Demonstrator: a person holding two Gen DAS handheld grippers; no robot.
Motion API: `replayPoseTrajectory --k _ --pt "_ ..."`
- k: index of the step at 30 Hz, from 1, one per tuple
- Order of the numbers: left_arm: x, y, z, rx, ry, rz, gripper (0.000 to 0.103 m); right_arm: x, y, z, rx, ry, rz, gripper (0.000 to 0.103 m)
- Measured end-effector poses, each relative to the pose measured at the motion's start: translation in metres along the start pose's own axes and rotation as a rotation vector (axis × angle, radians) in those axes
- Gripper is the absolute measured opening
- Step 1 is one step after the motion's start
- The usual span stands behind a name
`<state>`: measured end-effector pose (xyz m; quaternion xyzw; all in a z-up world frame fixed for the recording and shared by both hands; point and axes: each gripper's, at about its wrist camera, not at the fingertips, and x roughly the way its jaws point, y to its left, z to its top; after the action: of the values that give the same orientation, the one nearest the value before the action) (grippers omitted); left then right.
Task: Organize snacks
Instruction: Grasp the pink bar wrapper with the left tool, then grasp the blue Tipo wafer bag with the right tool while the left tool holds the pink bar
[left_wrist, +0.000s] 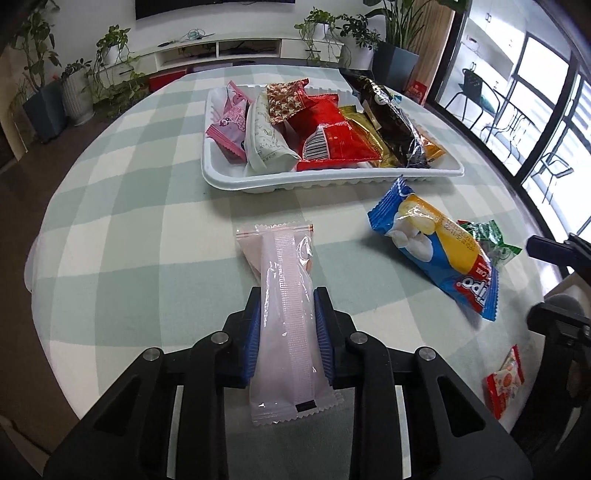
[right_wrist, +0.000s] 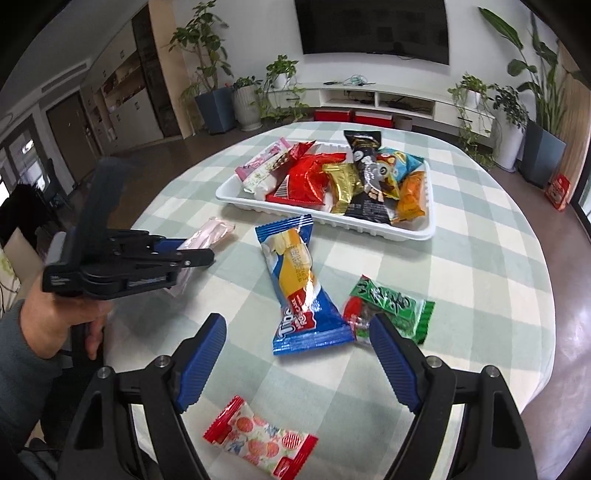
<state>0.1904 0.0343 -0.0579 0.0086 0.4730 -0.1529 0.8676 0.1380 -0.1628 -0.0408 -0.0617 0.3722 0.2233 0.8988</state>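
Observation:
My left gripper (left_wrist: 287, 295) is shut on a pale pink snack packet (left_wrist: 284, 295), its blue pads pressing both long sides; the packet lies lengthwise on the checked tablecloth. In the right wrist view the same left gripper (right_wrist: 207, 258) shows side-on, held by a hand, with the pink packet (right_wrist: 212, 230) sticking out ahead. My right gripper (right_wrist: 299, 321) stands open above the cloth, with a red-and-white flowered packet (right_wrist: 258, 439) lying below between its fingers, untouched. A blue and yellow cake packet (right_wrist: 299, 280) and a green packet (right_wrist: 391, 306) lie just ahead.
A white tray (left_wrist: 332, 181) holding several wrapped snacks sits at the table's far side, also in the right wrist view (right_wrist: 369, 225). The round table (right_wrist: 517, 258) drops off to dark floor on the right. Potted plants and a TV cabinet stand behind.

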Motion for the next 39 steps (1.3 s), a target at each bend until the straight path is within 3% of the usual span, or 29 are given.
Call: replayPoseTrajectory --k 4,11,18,20,24,27,39 --pt "-0.008 0.003 -0.013 -0.031 0.002 -0.055 0.025 0.024 0.001 0.011 -0.05 0.053 -0.01 0.076" --pt "-0.014 -0.001 -0.023 -0.02 0.0 -0.078 0.025 0.054 0.015 0.02 -0.123 0.117 -0.024 0.071" --pt "-0.014 0.001 -0.024 -0.024 -0.004 -0.092 0.025 0.077 0.009 0.019 -0.095 0.201 -0.036 0.062" --pt "-0.014 0.003 -0.024 -0.034 -0.008 -0.097 0.025 0.077 0.011 0.019 -0.104 0.198 -0.031 0.058" --pt "-0.015 0.005 -0.024 -0.043 -0.016 -0.105 0.025 0.076 0.01 0.021 -0.095 0.198 -0.016 0.037" --pt "-0.017 0.006 -0.024 -0.05 -0.027 -0.112 0.025 0.073 0.007 0.021 -0.057 0.188 0.0 0.03" --pt "-0.026 0.013 -0.023 -0.104 -0.058 -0.184 0.025 0.029 -0.01 0.019 0.123 0.069 0.11 0.029"
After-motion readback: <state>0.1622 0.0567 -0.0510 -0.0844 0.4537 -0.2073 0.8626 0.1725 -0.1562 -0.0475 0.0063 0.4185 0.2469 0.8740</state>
